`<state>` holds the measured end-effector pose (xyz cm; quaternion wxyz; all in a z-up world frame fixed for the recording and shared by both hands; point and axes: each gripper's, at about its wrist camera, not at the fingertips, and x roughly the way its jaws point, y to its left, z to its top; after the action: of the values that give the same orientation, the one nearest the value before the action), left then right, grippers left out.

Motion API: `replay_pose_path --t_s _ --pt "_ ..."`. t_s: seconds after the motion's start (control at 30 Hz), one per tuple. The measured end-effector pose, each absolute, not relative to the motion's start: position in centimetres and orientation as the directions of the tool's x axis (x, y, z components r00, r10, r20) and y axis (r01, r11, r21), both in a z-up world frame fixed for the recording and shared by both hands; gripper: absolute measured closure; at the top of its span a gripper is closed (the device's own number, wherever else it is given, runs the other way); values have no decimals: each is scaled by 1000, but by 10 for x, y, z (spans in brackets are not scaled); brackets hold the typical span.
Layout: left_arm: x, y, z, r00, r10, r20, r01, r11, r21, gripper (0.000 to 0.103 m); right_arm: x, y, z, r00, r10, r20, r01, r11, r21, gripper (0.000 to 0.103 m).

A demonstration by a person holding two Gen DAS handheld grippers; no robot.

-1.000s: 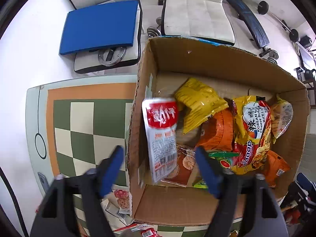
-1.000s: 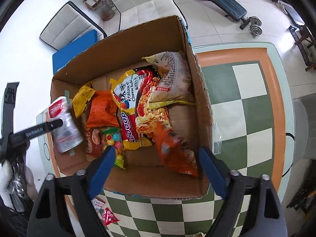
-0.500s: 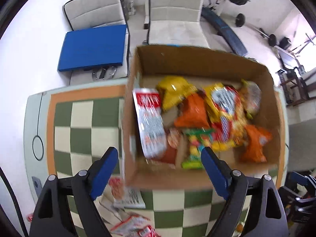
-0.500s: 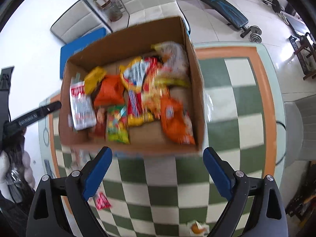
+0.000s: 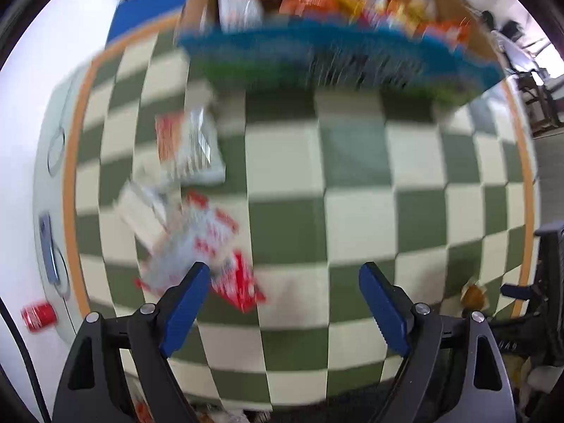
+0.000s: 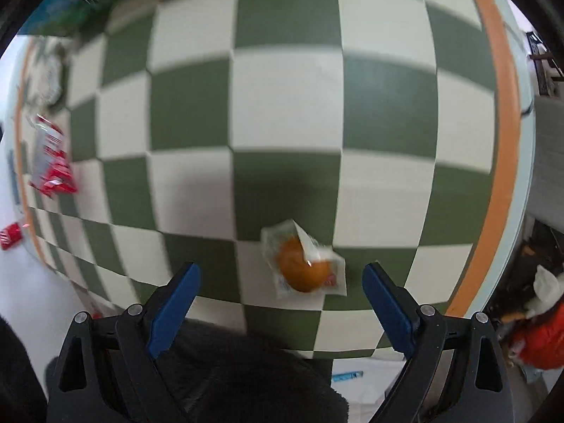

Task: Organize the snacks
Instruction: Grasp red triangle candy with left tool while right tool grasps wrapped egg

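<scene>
- Right gripper — jaws wide apart, empty; clear-wrapped round orange snack lies between them on the green-and-cream checkered table.
- Lower squarely, pinch the wrapper's middle.
- Left gripper — spread, empty, near loose red-and-white packets; cardboard box far.

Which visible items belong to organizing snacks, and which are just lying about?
Job:
cardboard box of snacks
red-and-white packets on the table
clear-wrapped orange snack
left tool and right tool, both open and empty

Lying about:
red can
checkered table

Green-and-cream checkered table with orange border, red-and-white snack packets, orange pastry
</scene>
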<state>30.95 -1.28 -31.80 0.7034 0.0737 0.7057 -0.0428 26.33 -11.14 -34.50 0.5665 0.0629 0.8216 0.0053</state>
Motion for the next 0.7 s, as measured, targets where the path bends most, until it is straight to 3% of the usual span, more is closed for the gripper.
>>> replay_pose_path --t_s 0.13,0.2,0.23,0.27,0.33,0.43,0.7 --pt "291 8 -346 -73 58 -996 77 996 52 17 252 -115 -363 -357 93 -930 110 992 57 11" --pt "286 17 -352 -86 57 -995 40 998 54 17 249 -116 -368 -352 94 -931 117 992 56 22" --pt "284 21 -354 -89 63 -994 27 998 61 17 248 -116 -371 -353 86 -932 115 992 48 38" --pt "282 26 -354 -90 65 -994 9 998 65 17 247 -116 -373 -346 72 -935 107 994 37 46" --pt "281 36 -354 -92 64 -994 -36 997 67 17 246 -111 -370 -324 36 -945 64 998 16 47" --pt "282 54 -352 -90 40 -995 -114 992 50 17 245 -104 -362 -290 29 -957 30 999 21 57" --pt "295 97 -363 -108 -79 -991 -288 957 -45 17 269 -79 -345 -218 96 -971 25 995 93 57"
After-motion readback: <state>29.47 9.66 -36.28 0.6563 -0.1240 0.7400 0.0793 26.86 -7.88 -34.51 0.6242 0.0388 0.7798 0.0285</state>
